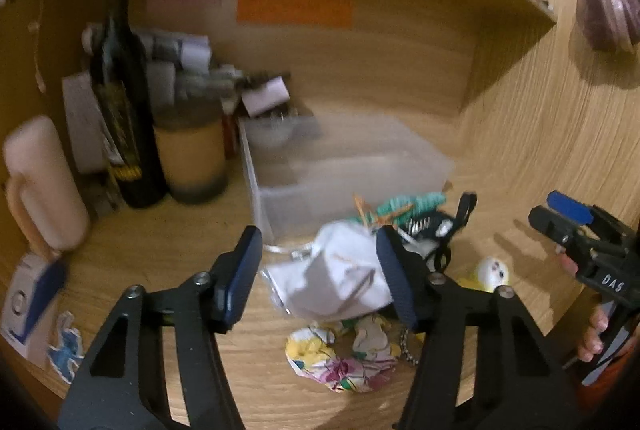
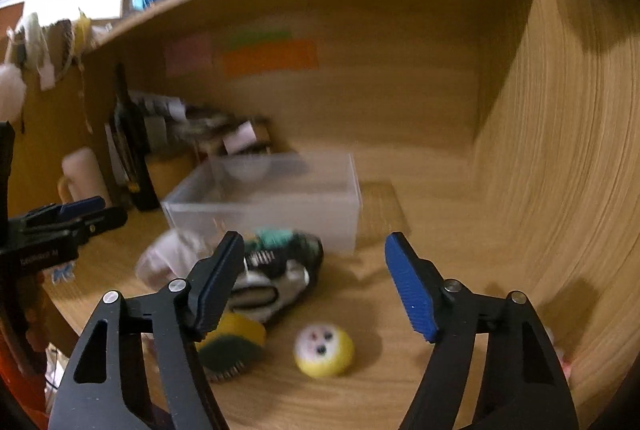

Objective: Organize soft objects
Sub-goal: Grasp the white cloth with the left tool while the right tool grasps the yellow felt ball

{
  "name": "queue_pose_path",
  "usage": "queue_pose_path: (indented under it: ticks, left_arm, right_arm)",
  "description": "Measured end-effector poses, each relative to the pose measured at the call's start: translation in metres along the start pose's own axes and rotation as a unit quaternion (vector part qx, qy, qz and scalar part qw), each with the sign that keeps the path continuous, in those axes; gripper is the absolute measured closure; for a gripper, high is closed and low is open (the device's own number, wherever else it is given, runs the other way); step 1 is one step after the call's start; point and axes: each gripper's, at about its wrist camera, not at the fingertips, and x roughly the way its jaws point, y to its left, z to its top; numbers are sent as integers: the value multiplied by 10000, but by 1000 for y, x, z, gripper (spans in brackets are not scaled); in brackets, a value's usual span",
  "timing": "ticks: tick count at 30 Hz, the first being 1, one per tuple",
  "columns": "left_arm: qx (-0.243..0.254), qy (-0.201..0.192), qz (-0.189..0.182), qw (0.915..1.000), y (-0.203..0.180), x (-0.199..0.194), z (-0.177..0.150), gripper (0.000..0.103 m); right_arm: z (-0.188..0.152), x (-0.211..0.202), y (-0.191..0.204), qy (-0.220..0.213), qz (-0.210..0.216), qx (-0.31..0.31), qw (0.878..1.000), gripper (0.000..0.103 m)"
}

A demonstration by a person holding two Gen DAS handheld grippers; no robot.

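A pile of soft things lies on the wooden desk in front of a clear plastic bin (image 1: 344, 170) (image 2: 272, 206). In the left wrist view I see a white face mask (image 1: 332, 278), a floral cloth (image 1: 340, 358), a green knit item (image 1: 404, 206), a black-and-white sock (image 1: 432, 230) and a yellow plush ball (image 1: 490, 272). My left gripper (image 1: 316, 270) is open above the mask. In the right wrist view my right gripper (image 2: 316, 286) is open above the sock (image 2: 276, 282), the plush ball (image 2: 324, 350) and a yellow-green sponge (image 2: 232, 346).
A dark bottle (image 1: 124, 118), a jar (image 1: 192, 158), a pale mug (image 1: 44, 186) and small clutter stand at the back left. Wooden walls close the nook at the back and right; a shelf runs overhead. Sticky notes (image 1: 294, 6) hang on the back wall.
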Motion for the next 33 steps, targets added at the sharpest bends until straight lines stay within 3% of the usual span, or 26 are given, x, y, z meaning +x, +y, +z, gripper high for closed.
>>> queue_pose_path:
  ticks: [8,11,16,20,25,26,33]
  left_arm:
    - [86,461,-55,9989,-8,34,-13,44]
    - [108,597,-41,9982,-9,48,-12,38]
    - [190,720,-84,9972,-14,62,-18,39]
    - [211,817,-307,9960,-17,66,-22,68]
    - [285,696,-282,9968,-22,59,-22,85]
    - [290,666,-297,9969,-22,56,-21,94]
    - [245,279,-381,9986,-19,34,-2,98]
  right_arm:
    - [-35,31,-10,839,90,165,9963,41]
    - [-47,40,-13,1102,183,188,9936,47]
    - [-58,55,-11,1420,327,209,9891,59]
    - [-60,57,-12,1416,380,194,9890,60]
    - [-58,58,-15,1340,347,273,9900,62]
    - [-57,57,-16,1307,336,287,9904,62]
    - [-34,50,-18,903,262,210,9953,62]
